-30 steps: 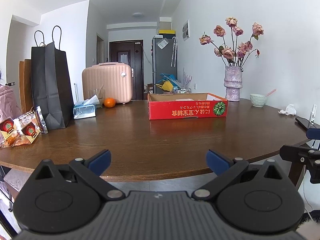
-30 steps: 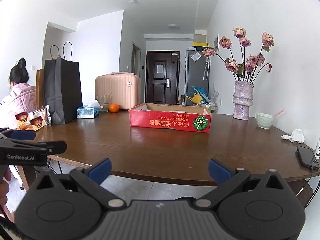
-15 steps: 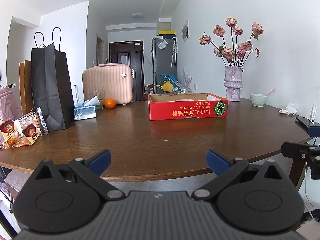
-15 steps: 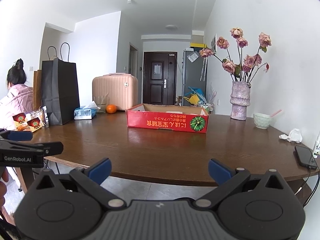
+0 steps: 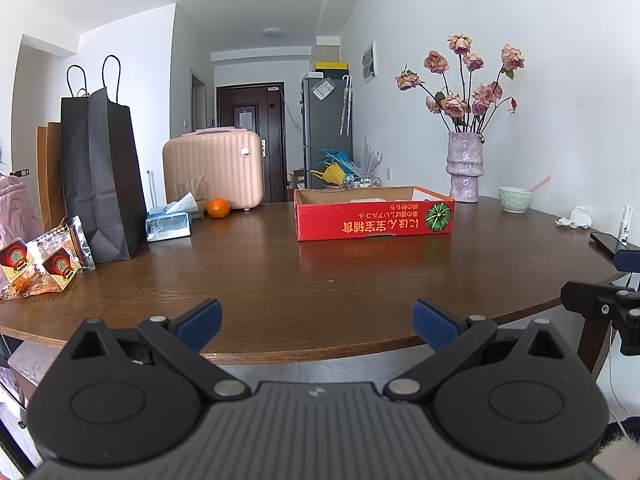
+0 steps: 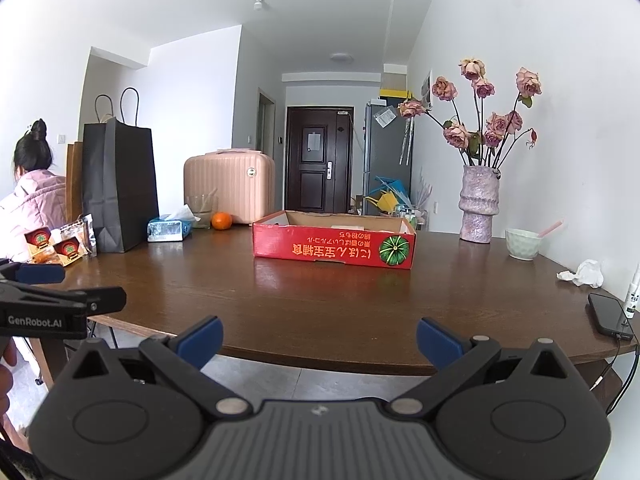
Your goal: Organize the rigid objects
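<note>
With both grippers held off the near edge of the round wooden table, we can't pin the step: this layout fits either a run-up to a pick or a pull-back after things are stowed.

Left gripper: jaws spread wide, nothing between the blue pads. Right gripper: same, wide open and empty. Both sit short of the tabletop, with bare wood ahead of them.

Past that bare stretch, the red cardboard tray sits mid-table, roughly dead ahead of both. We see a pale flat item inside, but the wall hides the rest.

Loose rigid candidates sit well apart from either gripper: snack packets, tissue box and orange far left; phone and small bottle at the right rim; bowl and vase at the back.

Any pick means a long reach over the table.
</note>
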The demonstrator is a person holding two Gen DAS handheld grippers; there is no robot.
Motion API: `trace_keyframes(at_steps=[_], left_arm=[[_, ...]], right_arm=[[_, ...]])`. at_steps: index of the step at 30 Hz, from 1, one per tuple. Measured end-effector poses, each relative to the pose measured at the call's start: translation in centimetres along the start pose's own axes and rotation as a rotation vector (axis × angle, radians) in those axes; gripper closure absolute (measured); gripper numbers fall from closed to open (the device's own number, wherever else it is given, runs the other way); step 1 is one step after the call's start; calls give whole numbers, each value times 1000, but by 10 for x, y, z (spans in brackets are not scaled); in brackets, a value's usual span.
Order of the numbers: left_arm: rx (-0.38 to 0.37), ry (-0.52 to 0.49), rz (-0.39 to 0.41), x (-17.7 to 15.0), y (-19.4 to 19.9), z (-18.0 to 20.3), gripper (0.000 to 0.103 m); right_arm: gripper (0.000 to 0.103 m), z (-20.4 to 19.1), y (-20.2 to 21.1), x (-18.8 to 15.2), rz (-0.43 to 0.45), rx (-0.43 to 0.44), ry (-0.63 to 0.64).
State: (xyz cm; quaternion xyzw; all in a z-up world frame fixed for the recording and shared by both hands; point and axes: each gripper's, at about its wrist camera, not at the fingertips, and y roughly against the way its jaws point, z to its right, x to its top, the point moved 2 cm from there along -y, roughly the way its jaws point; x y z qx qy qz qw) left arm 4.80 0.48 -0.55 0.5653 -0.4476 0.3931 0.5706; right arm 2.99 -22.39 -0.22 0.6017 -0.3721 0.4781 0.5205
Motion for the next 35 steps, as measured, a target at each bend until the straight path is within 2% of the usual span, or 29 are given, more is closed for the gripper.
trace_keyframes(at_steps=[30,35], left_arm=[[12,-24,26,-4,3,5,0],[14,-42,54,-4,7,9,0]], right_arm=[[0,1,-2,1,4,-8,-5],[0,1,-2,1,2,-8,-8]])
